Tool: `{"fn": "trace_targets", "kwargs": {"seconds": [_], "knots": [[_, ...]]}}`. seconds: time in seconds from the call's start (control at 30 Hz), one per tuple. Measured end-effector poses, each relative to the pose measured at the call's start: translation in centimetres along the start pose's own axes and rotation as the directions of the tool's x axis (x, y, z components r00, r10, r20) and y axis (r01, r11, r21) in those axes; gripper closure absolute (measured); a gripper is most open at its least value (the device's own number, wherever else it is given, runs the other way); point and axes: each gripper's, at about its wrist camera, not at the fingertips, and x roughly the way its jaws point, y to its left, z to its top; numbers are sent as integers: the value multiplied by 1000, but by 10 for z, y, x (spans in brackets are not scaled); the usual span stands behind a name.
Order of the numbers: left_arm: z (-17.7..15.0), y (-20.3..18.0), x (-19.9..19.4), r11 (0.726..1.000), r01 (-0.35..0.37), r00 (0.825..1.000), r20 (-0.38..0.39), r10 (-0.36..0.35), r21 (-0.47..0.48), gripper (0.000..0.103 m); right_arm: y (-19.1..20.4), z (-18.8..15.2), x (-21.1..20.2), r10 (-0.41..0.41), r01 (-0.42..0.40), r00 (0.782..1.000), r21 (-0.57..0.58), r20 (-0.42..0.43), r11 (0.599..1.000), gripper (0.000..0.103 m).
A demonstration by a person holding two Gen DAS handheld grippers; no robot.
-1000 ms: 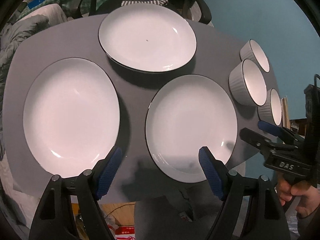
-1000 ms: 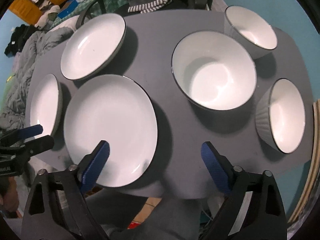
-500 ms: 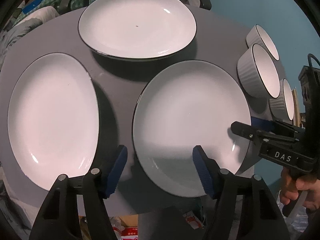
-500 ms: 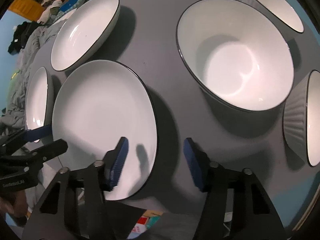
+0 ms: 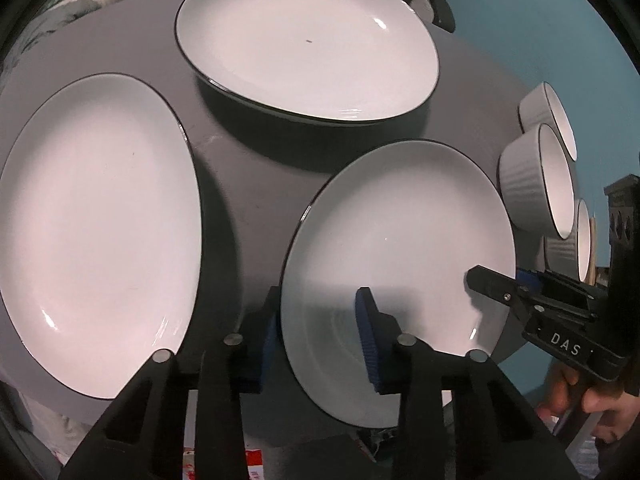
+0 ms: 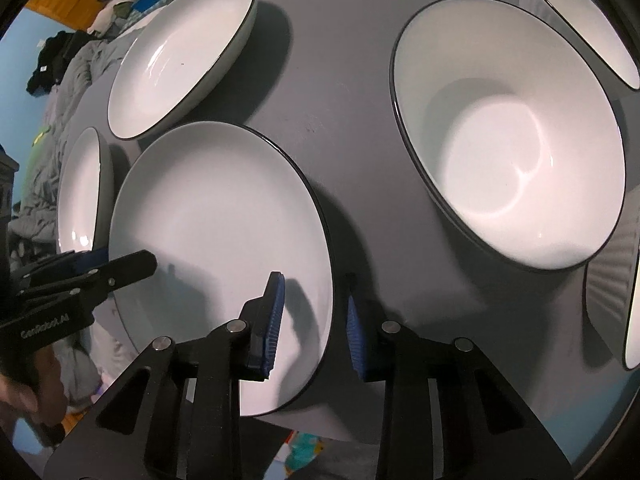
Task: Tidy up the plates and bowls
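Observation:
Three white dark-rimmed plates lie on a round grey table (image 5: 248, 168). The near plate (image 5: 400, 224) shows in the right wrist view (image 6: 216, 216) too. My left gripper (image 5: 316, 336) straddles its left rim, one blue pad under, one over, jaws narrowed; contact unclear. My right gripper (image 6: 312, 320) straddles its right rim the same way. A far plate (image 5: 304, 40) and a left plate (image 5: 92, 216) lie flat. Three white ribbed bowls stand at the right; the middle bowl (image 6: 508, 132) is nearest my right gripper.
The table edge runs just under both grippers. A far bowl (image 6: 580, 12) and a near bowl (image 6: 616, 296) flank the middle one. Grey bedding (image 6: 52, 128) and a chair lie beyond the table.
Both grippers have moved forward onto the near plate's opposite rims and their jaws have narrowed from wide open. The plates and bowls have not shifted.

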Motion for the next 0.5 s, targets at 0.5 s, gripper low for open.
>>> {"fn": "trace_targets", "kwargs": {"seconds": [0.5], "knots": [[0,12,5,998,31,999,-19,-32,-46,82,-17,7,3,97,-94,992,46,-77,995,90]]}}
